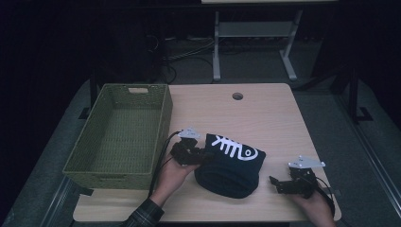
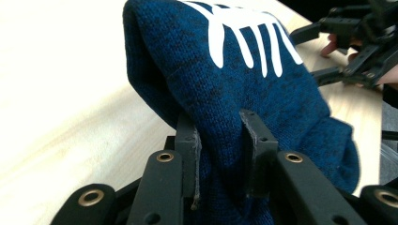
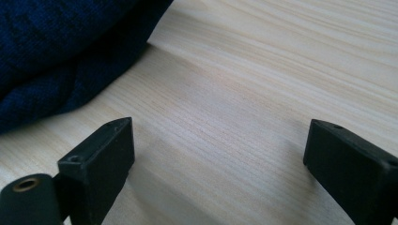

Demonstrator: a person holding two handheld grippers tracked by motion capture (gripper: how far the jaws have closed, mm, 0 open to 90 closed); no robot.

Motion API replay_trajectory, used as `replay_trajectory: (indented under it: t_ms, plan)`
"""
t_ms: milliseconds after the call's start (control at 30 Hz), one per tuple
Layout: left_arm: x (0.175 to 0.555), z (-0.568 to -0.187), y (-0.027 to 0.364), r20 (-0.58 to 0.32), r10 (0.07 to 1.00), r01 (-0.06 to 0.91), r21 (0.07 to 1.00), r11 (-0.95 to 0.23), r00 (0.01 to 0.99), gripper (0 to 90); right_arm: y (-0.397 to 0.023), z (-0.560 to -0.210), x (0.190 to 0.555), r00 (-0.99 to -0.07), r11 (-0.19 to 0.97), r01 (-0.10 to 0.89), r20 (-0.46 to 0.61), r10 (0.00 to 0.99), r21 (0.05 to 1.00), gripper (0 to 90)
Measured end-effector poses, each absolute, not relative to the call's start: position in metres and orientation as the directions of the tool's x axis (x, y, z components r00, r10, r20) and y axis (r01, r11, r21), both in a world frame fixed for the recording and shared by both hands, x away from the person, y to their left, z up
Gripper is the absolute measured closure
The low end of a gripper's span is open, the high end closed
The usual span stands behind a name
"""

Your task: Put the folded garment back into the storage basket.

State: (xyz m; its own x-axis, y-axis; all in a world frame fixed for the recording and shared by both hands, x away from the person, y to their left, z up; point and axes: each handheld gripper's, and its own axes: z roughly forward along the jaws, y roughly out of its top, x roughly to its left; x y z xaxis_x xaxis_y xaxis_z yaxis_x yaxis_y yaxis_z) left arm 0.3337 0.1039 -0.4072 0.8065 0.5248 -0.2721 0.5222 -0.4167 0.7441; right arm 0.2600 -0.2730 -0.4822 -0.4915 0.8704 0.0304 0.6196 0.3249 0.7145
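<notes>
Left gripper (image 2: 219, 154) pinches the blue sweater's (image 1: 231, 165) left edge beside the basket (image 1: 118, 137), while right gripper (image 1: 280, 185) sits wide open, empty, near the table's (image 1: 274, 118) right edge.

Left gripper (image 1: 201, 156) clamped; right gripper (image 1: 279, 184) jaws apart.

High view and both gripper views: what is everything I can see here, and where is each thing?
knit garment: one, dark blue with a white fishbone print, near middle of the table, a fold pinched at its left edge.
basket: one, green woven, left part of the table, nothing in it.
table: one, light wood, a round hole near its far edge.
second table frame: one, pale grey legs, on the floor behind.
left gripper: one, black, fingers shut on the garment.
right gripper: one, black, fingers open over bare wood, right of the garment.
</notes>
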Motion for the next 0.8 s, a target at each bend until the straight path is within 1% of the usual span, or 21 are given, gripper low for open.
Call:
replay_trajectory:
  t_ms: [467,800]
  plan:
    - [0.336,-0.370,0.105,-0.260,0.478,0.468,0.793,-0.390,0.839,72.4,-0.273,-0.482,0.260,-0.492,0.326,0.618,0.029,0.870,0.715,8.6]
    - [0.343,-0.353,0.113,-0.249,0.452,0.441,0.809,-0.389,0.856,72.4,-0.273,-0.482,0.260,-0.492,0.326,0.618,0.029,0.870,0.715,8.6]
